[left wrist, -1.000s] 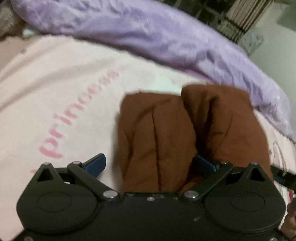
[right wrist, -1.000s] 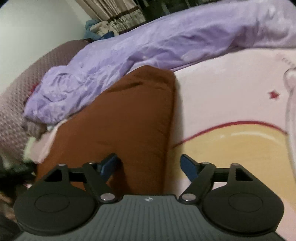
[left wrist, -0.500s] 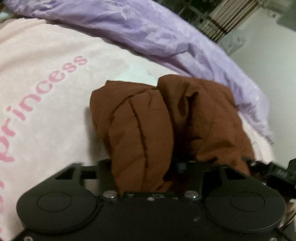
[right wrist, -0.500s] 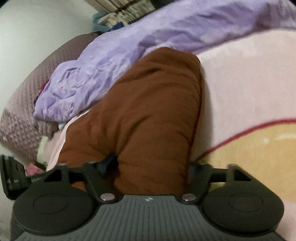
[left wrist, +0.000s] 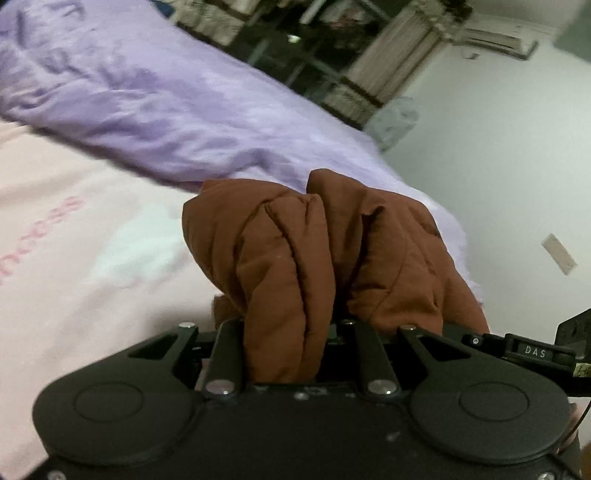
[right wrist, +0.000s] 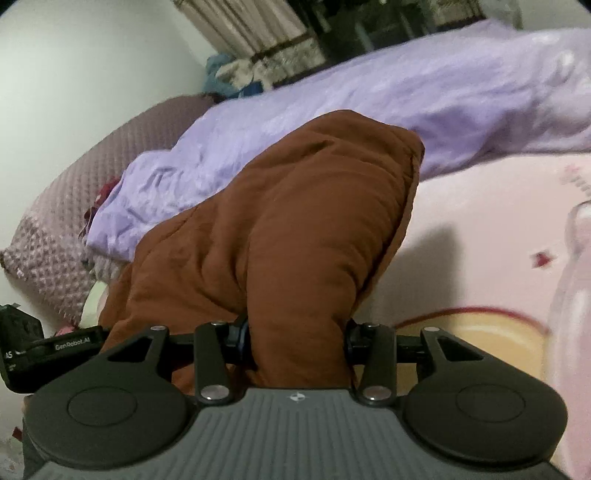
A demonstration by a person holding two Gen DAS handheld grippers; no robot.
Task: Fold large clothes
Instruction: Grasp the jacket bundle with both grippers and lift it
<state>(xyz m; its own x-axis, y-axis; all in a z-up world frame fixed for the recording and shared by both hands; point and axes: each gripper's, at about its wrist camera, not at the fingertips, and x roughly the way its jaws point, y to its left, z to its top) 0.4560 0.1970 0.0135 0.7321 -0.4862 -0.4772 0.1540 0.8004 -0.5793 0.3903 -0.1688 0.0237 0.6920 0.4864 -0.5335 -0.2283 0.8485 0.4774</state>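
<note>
L hand-held gripper (left wrist: 284, 343): jaws closing, a thick fold of the brown coat (left wrist: 317, 251) pinched between them; cloth bulges out fwd of the pads. R hand-held gripper (right wrist: 297, 339): jaws also closing, clamped on a wider padded wad of the same coat (right wrist: 295, 221).

Coat: bunched, held up off the bed by both grippers; hangs in two lumps in L view, one big hump in R view. Lower part trails down toward the bed edge, R view left side.

Beyond: pink blanket (left wrist: 74, 295) w/ lettering, bare where the coat would lie. Farther: purple quilt (left wrist: 166, 110) piled along the far side; curtains (right wrist: 251, 33) + wall behind.

Progress (judgement): early–mid. Coat gripped at two pts, no flat, squared fold visible yet. Left: carry over, lay down, smooth, prob. more folds. Exact fold count done — can't tell, cloth too bunched.
</note>
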